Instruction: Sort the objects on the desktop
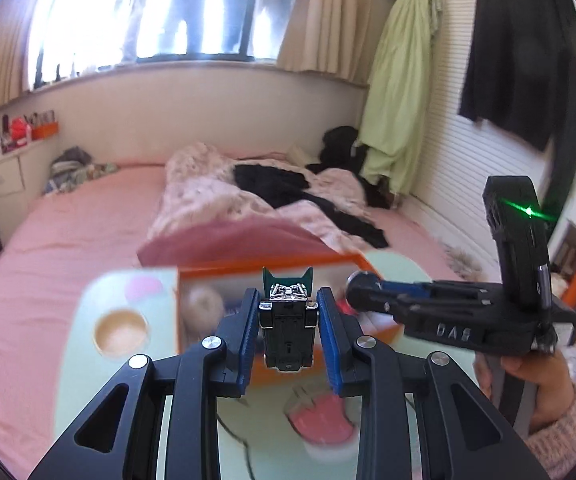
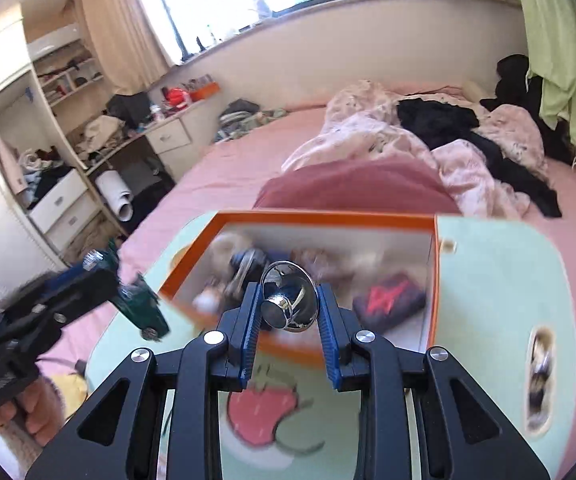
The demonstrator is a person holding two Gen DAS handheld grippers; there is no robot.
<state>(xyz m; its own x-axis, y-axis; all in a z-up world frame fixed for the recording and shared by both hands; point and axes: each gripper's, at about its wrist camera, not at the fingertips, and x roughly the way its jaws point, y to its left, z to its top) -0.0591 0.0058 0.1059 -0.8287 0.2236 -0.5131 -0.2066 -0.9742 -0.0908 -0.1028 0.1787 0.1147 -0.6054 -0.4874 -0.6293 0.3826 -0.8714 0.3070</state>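
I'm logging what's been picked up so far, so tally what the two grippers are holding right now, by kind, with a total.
Toy cars: 1, the dark green toy car in the left gripper.
Shiny metal pieces: 1, the round chrome piece in the right gripper.
Total: 2 things held, above the orange box.

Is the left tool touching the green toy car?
Touching. The left wrist view shows the left tool with both blue pads pressed against the green toy car's sides.
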